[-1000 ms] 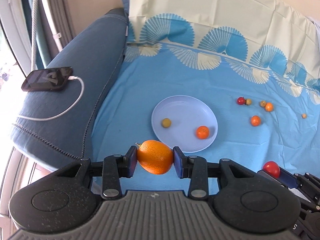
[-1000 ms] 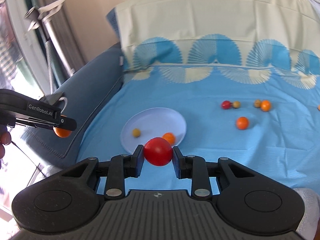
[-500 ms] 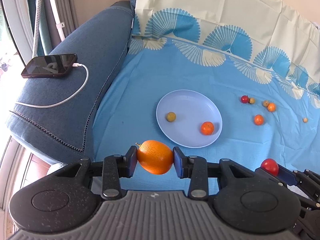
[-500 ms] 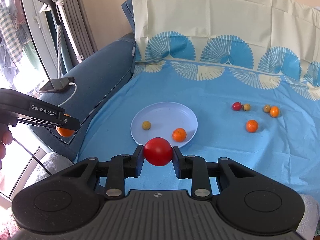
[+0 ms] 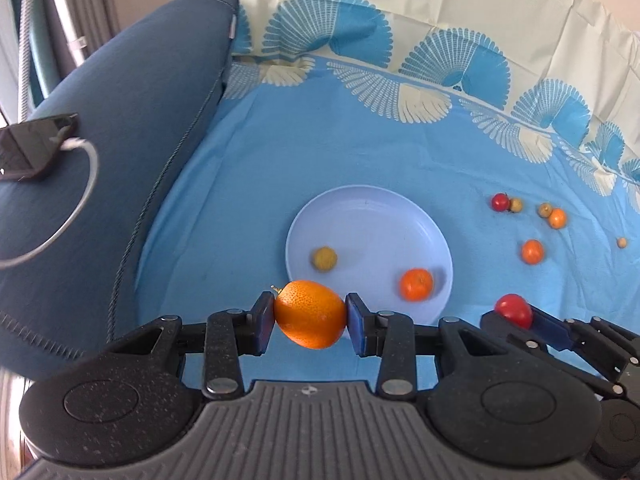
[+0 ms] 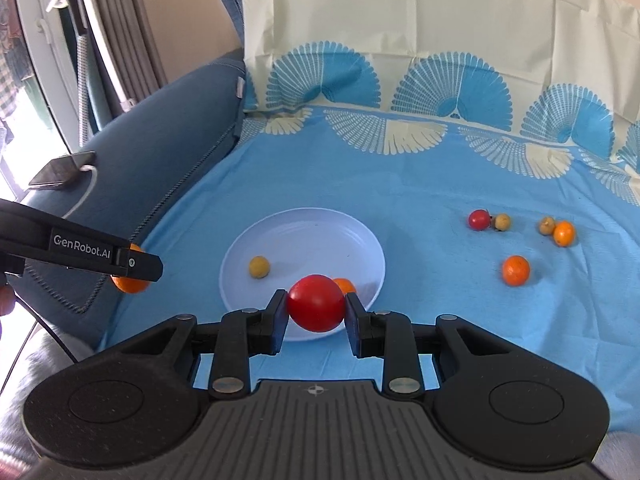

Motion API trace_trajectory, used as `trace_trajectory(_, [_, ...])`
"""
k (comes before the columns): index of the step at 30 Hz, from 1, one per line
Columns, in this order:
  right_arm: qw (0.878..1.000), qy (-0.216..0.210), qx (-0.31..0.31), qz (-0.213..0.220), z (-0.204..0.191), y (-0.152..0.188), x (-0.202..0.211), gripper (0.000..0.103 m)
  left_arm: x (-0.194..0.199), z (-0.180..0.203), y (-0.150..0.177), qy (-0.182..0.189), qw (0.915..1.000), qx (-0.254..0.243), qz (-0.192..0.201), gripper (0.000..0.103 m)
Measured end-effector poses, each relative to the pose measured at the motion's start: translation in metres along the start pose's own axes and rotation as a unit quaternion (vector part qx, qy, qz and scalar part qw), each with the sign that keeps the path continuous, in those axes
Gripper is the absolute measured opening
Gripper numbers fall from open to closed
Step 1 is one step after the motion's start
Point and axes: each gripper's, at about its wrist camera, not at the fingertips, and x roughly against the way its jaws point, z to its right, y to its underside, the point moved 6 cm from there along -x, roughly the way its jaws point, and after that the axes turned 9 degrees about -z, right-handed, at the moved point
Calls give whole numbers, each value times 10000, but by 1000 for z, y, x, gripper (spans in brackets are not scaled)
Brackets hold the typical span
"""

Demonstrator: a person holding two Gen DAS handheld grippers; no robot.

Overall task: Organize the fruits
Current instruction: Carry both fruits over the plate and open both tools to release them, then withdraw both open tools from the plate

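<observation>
Pinching orange point(image 5: 310, 314): left gripper point(image 5: 310, 320), angled down | right gripper point(image 6: 316, 312) clamps red tomato point(image 6: 316, 303) over plate point(image 6: 360, 240)

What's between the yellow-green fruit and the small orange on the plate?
Nothing: bare plate between the yellow-green fruit and the small orange. Clearest in the left wrist view; in the right wrist view the held red fruit partly covers the orange.

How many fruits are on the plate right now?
2: a small yellowish fruit on the plate's left side and a small orange near its front right edge. The right wrist view partly hides that orange behind the held tomato.
</observation>
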Motion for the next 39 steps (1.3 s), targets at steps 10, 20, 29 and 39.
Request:
trace_trajectory(10, [9993, 100, 198, -303, 8, -24, -79, 31, -88, 12, -34, -141, 9987, -304, -379, 42])
trace_trajectory(20, [9970, 106, 638, -431, 9, -29, -119, 33, -121, 5, -55, -151, 9983, -396, -398, 97])
trace_trajectory(29, [9989, 105, 442, -143, 5, -24, -52, 91, -50, -16, -26, -168, 9998, -45, -111, 102])
trace_trajectory(39, [9996, 264, -82, 95, -7, 30, 39, 100, 33, -23, 55, -376, 9991, 168, 110, 103])
